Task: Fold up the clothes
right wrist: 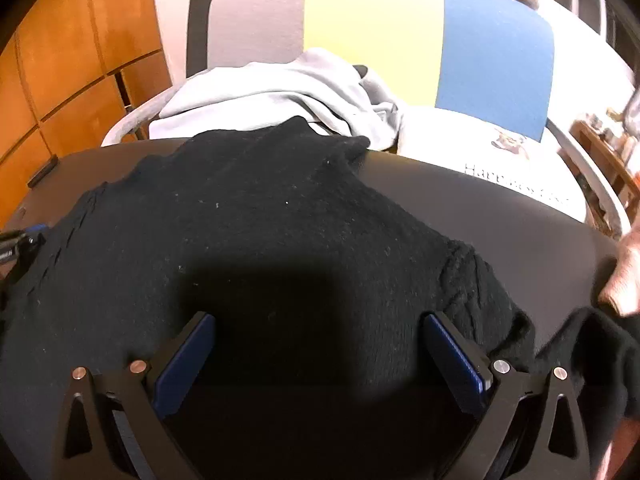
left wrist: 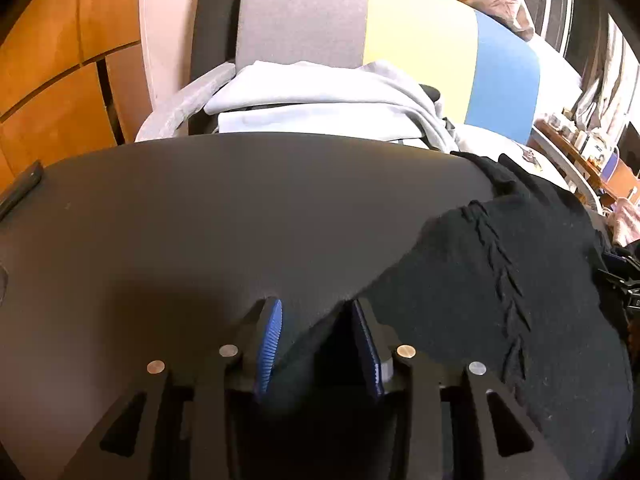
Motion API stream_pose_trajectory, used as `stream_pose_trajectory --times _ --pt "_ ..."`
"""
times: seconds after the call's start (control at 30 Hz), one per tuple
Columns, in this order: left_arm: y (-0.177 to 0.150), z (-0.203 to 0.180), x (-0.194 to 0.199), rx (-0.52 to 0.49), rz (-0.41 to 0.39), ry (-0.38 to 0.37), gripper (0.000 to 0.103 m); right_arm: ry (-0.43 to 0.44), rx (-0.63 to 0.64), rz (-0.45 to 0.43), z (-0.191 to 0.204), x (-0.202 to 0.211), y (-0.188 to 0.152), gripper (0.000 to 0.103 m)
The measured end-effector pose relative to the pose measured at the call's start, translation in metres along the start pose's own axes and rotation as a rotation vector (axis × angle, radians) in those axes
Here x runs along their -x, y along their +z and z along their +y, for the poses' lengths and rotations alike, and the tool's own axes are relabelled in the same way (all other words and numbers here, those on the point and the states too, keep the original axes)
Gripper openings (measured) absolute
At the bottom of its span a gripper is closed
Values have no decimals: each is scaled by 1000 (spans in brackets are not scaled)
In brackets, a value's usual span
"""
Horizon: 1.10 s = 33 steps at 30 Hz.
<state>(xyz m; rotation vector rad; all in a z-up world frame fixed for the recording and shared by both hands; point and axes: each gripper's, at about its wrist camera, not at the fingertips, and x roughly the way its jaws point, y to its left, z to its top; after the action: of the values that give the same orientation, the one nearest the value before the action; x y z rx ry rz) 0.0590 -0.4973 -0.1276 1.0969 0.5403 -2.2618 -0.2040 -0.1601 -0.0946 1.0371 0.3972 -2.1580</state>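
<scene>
A black knit sweater lies spread on the dark grey table. My left gripper is at the sweater's left edge. Its blue pads stand a narrow gap apart, with the cloth's edge lying between them low in the gap and bare table showing at the tips. My right gripper hovers wide open over the sweater's near part, nothing pinched. A bunched fold of sweater sits by its right finger. In the right wrist view the left gripper's body shows at the far left.
A chair with a grey, yellow and blue back stands behind the table, with pale grey clothes piled on it. A small dark flat object lies at the table's left edge. A hand is at the right. Wooden cabinets stand on the left.
</scene>
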Motion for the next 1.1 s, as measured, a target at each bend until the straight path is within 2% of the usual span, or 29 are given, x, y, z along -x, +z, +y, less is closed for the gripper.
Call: stream_pose_trajectory --times 0.07,0.2,0.27,0.33,0.4,0.5,0.6,0.7,0.83,0.9,1.0,1.07,1.1 --pt "7 4 -4 7 5 2 35 2 12 1 0 -2 2 103" --pt "-18 20 37 207 -5 -218 35 -3 22 4 -5 -7 6 103" --pt "-41 20 58 245 13 -293 35 -6 23 9 -5 -7 7 103" --pt "-70 15 82 244 20 -336 35 -43 35 16 -2 -4 8 103" --pt "-96 14 102 257 22 -374 36 -131 76 14 13 12 3 103" --pt "-133 11 122 276 54 -391 36 -37 117 -37 44 52 -16 103" --pt "-167 10 136 312 85 -387 36 182 221 -57 102 100 -54 103" --pt "-191 17 144 402 118 -400 36 369 355 -45 167 139 -96 103" --pt "-211 23 156 483 104 -422 37 504 460 29 251 159 -147 103" --pt "-212 20 159 471 106 -415 37 449 505 48 278 156 -163 103" --pt "-209 13 161 442 111 -438 37 201 611 57 306 140 -191 103" --pt "-209 11 160 429 118 -454 38 259 508 52 292 143 -190 103" --pt "-210 10 158 423 124 -464 38 282 468 68 284 141 -188 100"
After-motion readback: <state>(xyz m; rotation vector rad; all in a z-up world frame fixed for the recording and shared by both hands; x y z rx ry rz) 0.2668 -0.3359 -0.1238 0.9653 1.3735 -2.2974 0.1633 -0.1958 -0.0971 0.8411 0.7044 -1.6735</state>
